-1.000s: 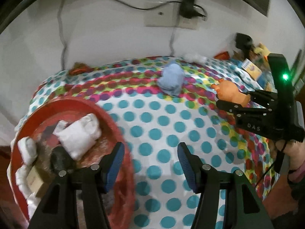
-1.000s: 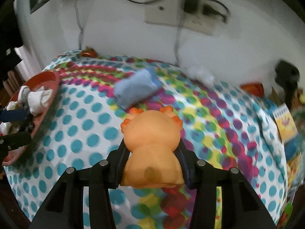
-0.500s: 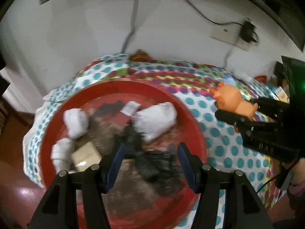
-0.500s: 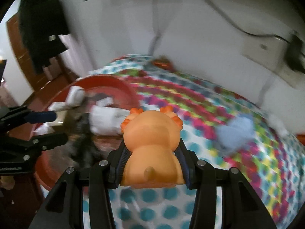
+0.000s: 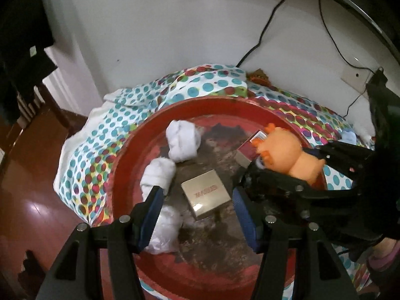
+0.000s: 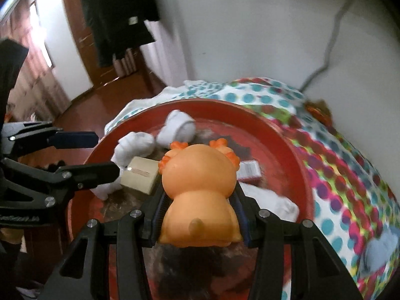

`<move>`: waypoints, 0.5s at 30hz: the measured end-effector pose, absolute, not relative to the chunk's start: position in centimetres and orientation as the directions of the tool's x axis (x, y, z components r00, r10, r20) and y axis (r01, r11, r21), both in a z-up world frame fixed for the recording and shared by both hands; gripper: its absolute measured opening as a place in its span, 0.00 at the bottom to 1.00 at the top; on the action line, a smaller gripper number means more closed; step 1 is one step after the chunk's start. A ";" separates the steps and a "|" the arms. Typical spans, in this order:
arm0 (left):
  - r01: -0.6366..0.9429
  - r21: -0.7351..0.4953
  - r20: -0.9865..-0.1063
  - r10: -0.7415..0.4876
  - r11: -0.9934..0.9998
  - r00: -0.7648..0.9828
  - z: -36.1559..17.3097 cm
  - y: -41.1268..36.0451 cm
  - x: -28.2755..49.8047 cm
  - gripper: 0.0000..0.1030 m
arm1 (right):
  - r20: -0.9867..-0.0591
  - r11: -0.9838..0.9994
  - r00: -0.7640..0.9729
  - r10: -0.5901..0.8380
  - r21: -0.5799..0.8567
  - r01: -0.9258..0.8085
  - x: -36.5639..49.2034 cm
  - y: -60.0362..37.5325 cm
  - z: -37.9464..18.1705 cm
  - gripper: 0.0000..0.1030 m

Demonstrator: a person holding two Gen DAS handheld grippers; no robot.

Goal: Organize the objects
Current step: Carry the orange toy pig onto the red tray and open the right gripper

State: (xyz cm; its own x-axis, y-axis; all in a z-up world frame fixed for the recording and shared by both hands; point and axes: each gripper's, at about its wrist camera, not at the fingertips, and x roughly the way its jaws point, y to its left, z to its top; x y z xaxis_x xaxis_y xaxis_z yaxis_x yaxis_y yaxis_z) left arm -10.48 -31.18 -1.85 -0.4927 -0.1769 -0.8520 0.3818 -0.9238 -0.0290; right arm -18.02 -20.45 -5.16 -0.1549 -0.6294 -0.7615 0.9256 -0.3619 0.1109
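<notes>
An orange rubber toy animal (image 6: 200,182) sits between the pads of my right gripper (image 6: 198,193), which is shut on it. In the left wrist view the toy (image 5: 287,150) and right gripper (image 5: 287,161) hang over the right side of the round red tray (image 5: 200,102). My left gripper (image 5: 197,195) is open with nothing held, over the tray's near middle; in the right wrist view this left gripper (image 6: 92,152) is at the left. The tray (image 6: 275,127) holds rolled white socks (image 5: 183,140), a beige box (image 5: 206,195), a red-and-white box (image 5: 250,145) and dark clumps.
The tray rests on a polka-dot cloth (image 5: 105,150) near its left edge, where the cloth drops to a wooden floor (image 5: 32,212). A blue sock (image 6: 380,252) lies on the cloth at the right. A small orange thing (image 5: 258,76) and cables (image 5: 265,25) are by the white wall.
Both grippers have swung left from the spotted cloth to above the red tray. The right gripper still holds the orange toy. The left gripper stays open.
</notes>
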 end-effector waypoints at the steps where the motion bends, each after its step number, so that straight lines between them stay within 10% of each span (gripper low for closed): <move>1: 0.393 -0.028 -0.854 -0.182 -0.919 -0.488 -1.9 -31.4 -10.3 0.58 | -0.764 -0.349 -0.144 -0.629 0.113 0.930 -18.0 -20.8 -5.3 0.44; 9: 0.456 -0.050 -0.855 -0.197 -0.889 -0.479 -2.6 -32.0 -9.0 0.58 | -0.792 -0.322 -0.094 -0.603 0.134 0.937 -17.9 -22.8 -7.8 0.48; 15: 0.426 -0.092 -0.863 -0.142 -0.900 -0.486 -3.4 -31.1 -9.4 0.58 | -0.688 -0.366 -0.134 -0.713 0.202 0.909 -19.0 -18.1 -4.3 0.74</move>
